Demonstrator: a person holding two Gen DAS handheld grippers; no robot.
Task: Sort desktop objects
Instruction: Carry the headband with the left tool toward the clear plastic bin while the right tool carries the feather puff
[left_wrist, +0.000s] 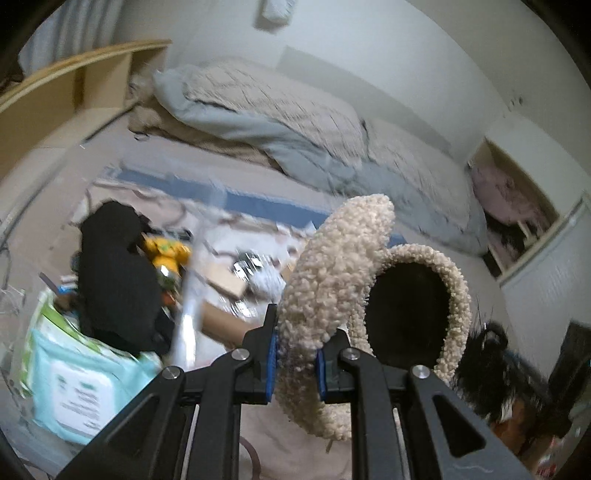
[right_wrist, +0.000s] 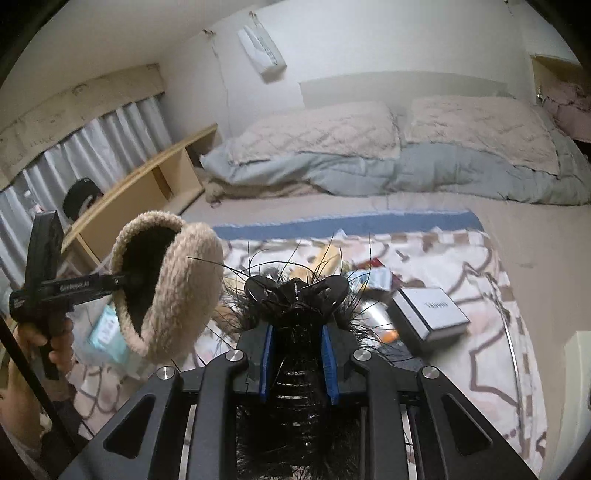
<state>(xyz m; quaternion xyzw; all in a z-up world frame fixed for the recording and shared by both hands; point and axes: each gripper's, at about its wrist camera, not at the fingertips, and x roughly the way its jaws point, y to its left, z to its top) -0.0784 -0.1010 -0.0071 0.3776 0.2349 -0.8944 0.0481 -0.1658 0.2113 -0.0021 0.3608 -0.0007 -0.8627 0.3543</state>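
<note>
Earmuffs (left_wrist: 332, 280) of cream fleece are clenched between the blue pads of the left gripper (left_wrist: 295, 354), held up off the bed; in the right wrist view they hang at the left with the person's hand (right_wrist: 44, 339) on the gripper's handle. The right gripper (right_wrist: 298, 363) is clamped on a black feathery hair clip (right_wrist: 295, 291), its wisps sticking out on both sides of the fingers. No container shows clearly; a clear bag (left_wrist: 14, 295) at the left edge may hold something, but blur hides it. A patterned blanket (right_wrist: 480, 258) with a blue border lies over the bed (right_wrist: 535, 240); on it sit a white box with a dark spine (right_wrist: 428, 314), a pale blue wipes pack (left_wrist: 81, 384), a black garment (left_wrist: 114, 280), a yellow toy (left_wrist: 166, 251) and small clutter too smeared to name; grey-and-beige pillows (right_wrist: 314, 136) lie by the wall, a wooden shelf (right_wrist: 147, 184) and curtains (right_wrist: 92, 140) stand to the left; the left wrist view is blurred throughout.
</note>
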